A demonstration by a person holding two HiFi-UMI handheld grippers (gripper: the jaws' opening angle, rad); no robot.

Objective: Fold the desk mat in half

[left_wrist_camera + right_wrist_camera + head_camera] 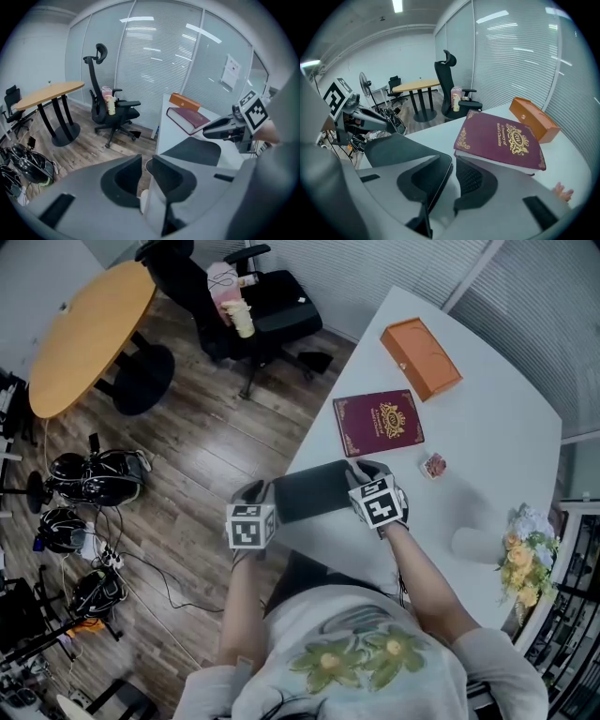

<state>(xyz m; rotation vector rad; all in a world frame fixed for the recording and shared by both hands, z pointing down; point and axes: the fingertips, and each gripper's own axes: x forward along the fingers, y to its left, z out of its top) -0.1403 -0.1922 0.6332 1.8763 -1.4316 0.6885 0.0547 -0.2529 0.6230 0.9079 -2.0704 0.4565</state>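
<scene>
Dark grey flexible desk mat point(314, 491): apparently folded over, at 8 o'clock edge of white table point(487, 456) | left gripper point(255, 493): mat's 9 o'clock, jaws narrowly apart, clamping nothing | right gripper point(362, 472): mat's 3 o'clock, jaws wider, mat edge at gap, unpinched | maroon gilt-stamped hardback book point(378, 421): mat's 1 o'clock

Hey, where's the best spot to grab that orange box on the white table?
Take the orange box across its narrow width, near the middle, coming from above. It lies flat, long and slim, with both long sides free; the maroon book sits apart from it.
</scene>
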